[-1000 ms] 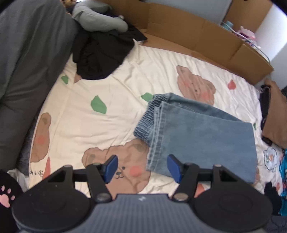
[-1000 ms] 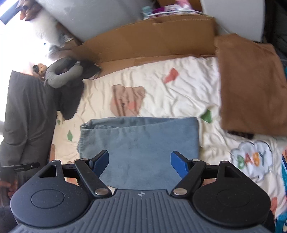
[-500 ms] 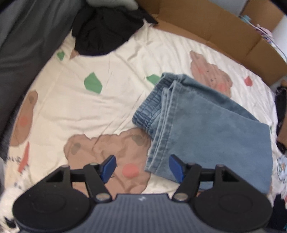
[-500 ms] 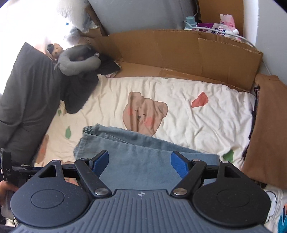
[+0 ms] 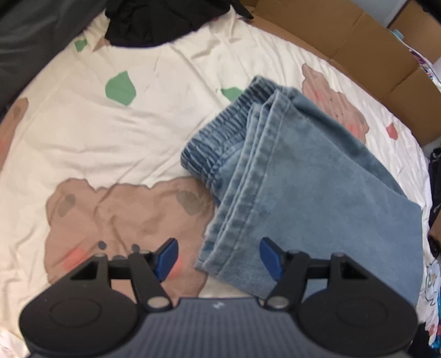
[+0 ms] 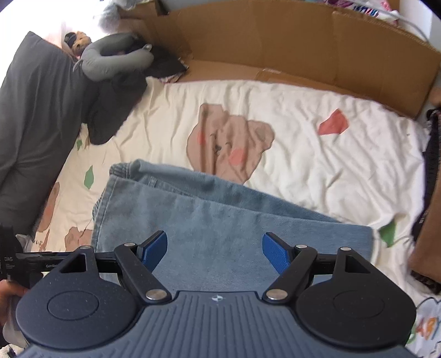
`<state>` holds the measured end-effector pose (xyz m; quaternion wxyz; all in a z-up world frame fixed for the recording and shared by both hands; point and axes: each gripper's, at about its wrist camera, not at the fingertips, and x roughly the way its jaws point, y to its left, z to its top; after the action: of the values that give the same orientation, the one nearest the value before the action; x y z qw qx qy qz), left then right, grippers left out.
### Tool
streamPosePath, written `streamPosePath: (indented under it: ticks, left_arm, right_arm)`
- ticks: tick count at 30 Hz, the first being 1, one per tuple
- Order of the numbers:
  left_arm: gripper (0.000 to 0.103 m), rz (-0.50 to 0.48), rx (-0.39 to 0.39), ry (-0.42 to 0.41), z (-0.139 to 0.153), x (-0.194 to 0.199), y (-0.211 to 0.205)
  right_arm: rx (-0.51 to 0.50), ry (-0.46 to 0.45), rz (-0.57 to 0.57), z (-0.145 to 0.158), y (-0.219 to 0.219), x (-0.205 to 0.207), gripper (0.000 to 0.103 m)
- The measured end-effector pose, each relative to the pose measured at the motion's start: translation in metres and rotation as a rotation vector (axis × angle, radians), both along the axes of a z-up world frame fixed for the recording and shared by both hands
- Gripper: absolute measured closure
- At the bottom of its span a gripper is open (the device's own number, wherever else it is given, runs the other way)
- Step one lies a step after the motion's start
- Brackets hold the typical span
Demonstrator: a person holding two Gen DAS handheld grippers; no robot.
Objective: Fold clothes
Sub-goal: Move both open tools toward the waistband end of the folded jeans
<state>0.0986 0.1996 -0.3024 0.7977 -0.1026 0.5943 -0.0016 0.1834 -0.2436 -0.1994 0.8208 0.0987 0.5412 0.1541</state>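
The folded jeans (image 5: pixel 311 176) lie on the bed sheet (image 5: pixel 124 132), a cream sheet printed with brown bears and green and red patches, and they sit toward the near right part of the bed. In the left wrist view the elastic waistband (image 5: pixel 217 143) faces left, with the stacked hems (image 5: pixel 237 220) running down beside it to a near corner that lies between the blue pads. The left hand-held gripper (image 5: pixel 217 256) hangs above that corner with its jaws spread wide and nothing between them; the left pad is over a bear print, the right pad over denim. The right hand-held gripper (image 6: pixel 215 250) is likewise spread and empty, poised over the middle of the jeans' near portion. In the right wrist view the far long edge of the jeans runs diagonally from the waistband at left to a squared corner at right, just beside a green patch. Left of the jeans the sheet is bare and wrinkled, reaching to a dark grey pillow (image 6: pixel 35 132) and a heap of black clothing (image 5: pixel 165 19) at the far left corner, with a grey neck pillow (image 6: pixel 115 60) on top. Beyond the jeans more bare sheet reaches a cardboard wall (image 6: pixel 303 46) that borders the far edge. To the right, a brown garment (image 6: pixel 430 228) lies near the jeans' right end, with only a narrow strip of sheet between.
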Motion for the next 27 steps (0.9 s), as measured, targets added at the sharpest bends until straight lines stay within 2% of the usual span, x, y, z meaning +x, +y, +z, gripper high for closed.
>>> streamPosePath:
  ticks: [8,17,21,27]
  left_arm:
    - [0.035,0.004,-0.005,0.006,-0.014,-0.006,0.004]
    - [0.035,0.089,-0.072,-0.149,-0.006,-0.012,0.019]
    - [0.035,0.14,-0.135,-0.17,-0.019,-0.008,0.026]
    - [0.035,0.067,-0.223,-0.21,-0.033,-0.003,0.029]
  right_arm:
    - [0.022,0.06,0.0,-0.029,0.003,0.002,0.022]
    - [-0.002,0.084,0.014,-0.04,-0.003,-0.008,0.022]
    - [-0.007,0.107,0.002,-0.047,-0.009,-0.011,0.022]
    - [-0.023,0.135,0.015,-0.051,-0.012,-0.02,0.022]
